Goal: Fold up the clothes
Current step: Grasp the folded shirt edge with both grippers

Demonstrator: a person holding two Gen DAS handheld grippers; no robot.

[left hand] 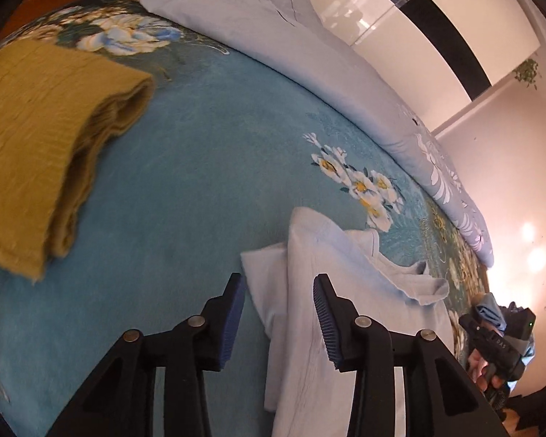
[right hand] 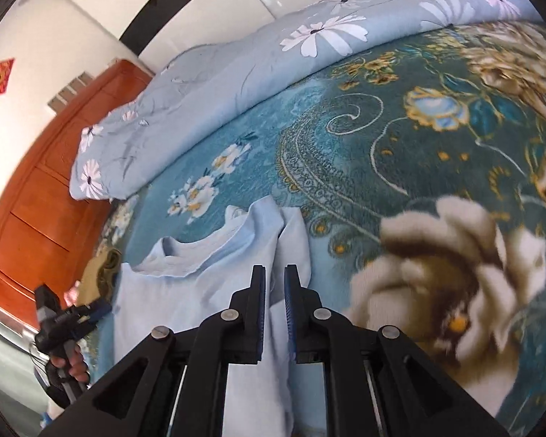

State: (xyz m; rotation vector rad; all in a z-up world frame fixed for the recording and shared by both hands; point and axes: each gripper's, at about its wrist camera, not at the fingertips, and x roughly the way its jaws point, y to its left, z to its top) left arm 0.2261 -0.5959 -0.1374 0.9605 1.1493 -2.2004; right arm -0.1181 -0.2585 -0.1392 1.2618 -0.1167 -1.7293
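The pale blue shirt (left hand: 309, 327) lies between the left gripper's (left hand: 278, 284) spread jaws; the right gripper's (right hand: 274, 273) narrowed jaws straddle its fold.

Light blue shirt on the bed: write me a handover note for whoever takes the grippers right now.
Left gripper: open, empty, over the left edge of the light blue shirt.
Right gripper: jaws narrow, a fold of the shirt seems to pass between them; grip unclear.
Shirt lies partly folded on the teal blanket, collar away from you.
Done: olive garment lies folded to the left.
Left: finish folding the shirt.
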